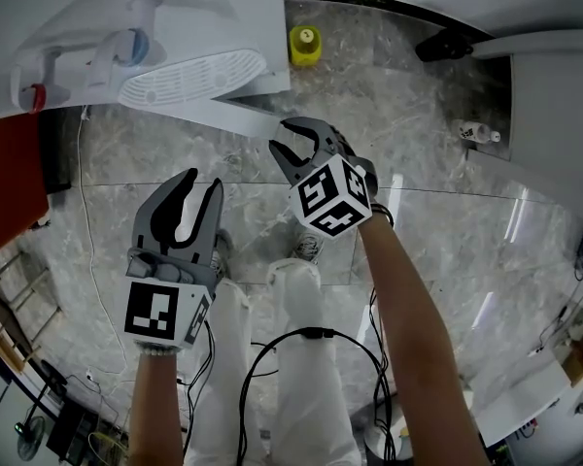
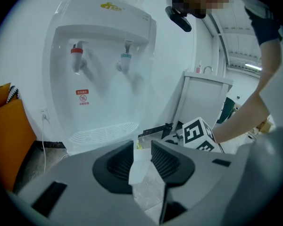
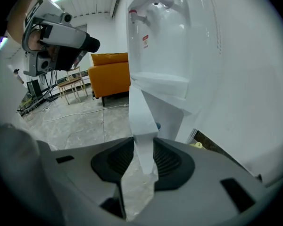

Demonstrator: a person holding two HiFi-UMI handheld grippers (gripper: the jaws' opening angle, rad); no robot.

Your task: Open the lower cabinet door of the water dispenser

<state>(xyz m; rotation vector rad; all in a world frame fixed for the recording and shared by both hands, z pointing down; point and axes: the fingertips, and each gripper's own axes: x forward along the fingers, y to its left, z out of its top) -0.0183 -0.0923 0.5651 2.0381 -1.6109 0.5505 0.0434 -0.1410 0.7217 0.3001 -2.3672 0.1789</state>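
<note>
The white water dispenser stands at the upper left of the head view, with a red tap, a blue tap and a drip grille. Its lower cabinet door stands out from the body as a white panel. My right gripper is at the door's free edge. In the right gripper view that edge runs down between the jaws, close to both pads, and I see no firm clamp. My left gripper hangs lower left, apart from the door, its jaws apart and empty.
A yellow object sits on the marble floor behind the dispenser. An orange sofa stands to the dispenser's left. A white unit and a small bottle are at the right. Black cables hang by my legs.
</note>
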